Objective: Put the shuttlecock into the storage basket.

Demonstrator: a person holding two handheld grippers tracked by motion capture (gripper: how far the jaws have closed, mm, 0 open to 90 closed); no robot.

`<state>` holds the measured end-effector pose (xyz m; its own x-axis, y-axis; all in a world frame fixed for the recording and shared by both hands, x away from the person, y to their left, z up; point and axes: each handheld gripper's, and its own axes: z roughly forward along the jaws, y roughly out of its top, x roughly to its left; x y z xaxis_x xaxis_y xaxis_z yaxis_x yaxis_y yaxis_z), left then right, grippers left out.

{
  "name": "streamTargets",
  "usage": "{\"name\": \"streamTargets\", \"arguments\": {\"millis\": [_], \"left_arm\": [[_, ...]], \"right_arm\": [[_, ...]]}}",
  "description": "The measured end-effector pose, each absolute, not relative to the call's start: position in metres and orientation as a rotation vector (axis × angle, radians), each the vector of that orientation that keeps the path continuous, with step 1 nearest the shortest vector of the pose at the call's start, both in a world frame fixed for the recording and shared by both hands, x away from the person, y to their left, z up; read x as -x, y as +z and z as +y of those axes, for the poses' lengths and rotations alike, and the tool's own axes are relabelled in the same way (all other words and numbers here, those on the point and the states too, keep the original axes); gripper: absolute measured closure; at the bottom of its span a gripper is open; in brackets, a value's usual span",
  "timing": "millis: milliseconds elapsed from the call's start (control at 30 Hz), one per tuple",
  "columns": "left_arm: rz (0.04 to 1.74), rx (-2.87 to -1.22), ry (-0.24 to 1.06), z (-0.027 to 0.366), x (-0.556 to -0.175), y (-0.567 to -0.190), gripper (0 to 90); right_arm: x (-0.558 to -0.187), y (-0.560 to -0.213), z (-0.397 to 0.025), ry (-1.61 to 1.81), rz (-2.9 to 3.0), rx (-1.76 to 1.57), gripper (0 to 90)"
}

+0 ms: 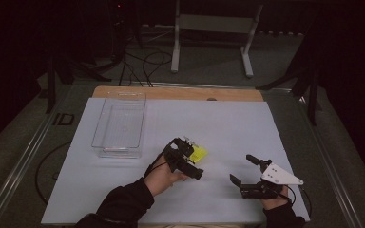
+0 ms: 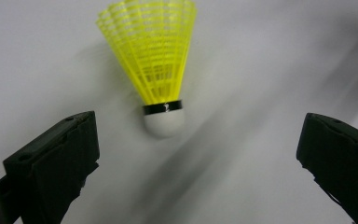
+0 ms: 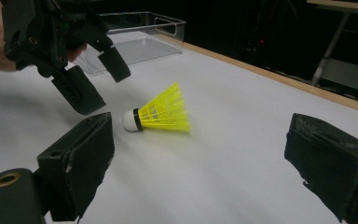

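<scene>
Yellow shuttlecock (image 3: 161, 114) lies on its side on the white table (image 1: 228, 128), mid-table, free. Left gripper (image 3: 93, 84) hovers just above its cork end, jaws spread; right gripper (image 1: 244, 172) sits nearby to the right, jaws spread too. Clear plastic bin (image 1: 120, 124) stands far-left, well apart.

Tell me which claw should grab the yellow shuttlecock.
Left. The left claw hangs open directly over the yellow plastic shuttlecock with the white cork tip, whose tip lies between its jaws. The right claw, also open, sits farther off to the side.

White table (image 1: 228, 128) lies open around the shuttlecock (image 1: 199, 154) — clear bin (image 1: 120, 124) stands well apart.
</scene>
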<state>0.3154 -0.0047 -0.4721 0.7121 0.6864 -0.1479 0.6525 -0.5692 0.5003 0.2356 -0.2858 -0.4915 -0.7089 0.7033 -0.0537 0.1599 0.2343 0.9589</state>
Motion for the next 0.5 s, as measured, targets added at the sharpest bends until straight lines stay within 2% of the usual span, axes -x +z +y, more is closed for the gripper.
{"name": "streamTargets", "arguments": {"millis": [100,133,500], "left_arm": [[1.031,-2.357,0.104,-0.006,-0.314,-0.474,0.0],[1.041,-2.335,0.153,-0.009,-0.312,-0.476,0.0],[1.106,-2.303,0.166,-0.016,-0.317,-0.483,0.0]], "right_arm": [[-0.235,-0.491,-0.286,1.494,2.031,-0.791,8.4],[-0.235,-0.491,-0.286,1.493,2.033,-0.787,8.3],[-0.235,-0.491,-0.286,1.496,2.033,-0.79,8.3]]}}
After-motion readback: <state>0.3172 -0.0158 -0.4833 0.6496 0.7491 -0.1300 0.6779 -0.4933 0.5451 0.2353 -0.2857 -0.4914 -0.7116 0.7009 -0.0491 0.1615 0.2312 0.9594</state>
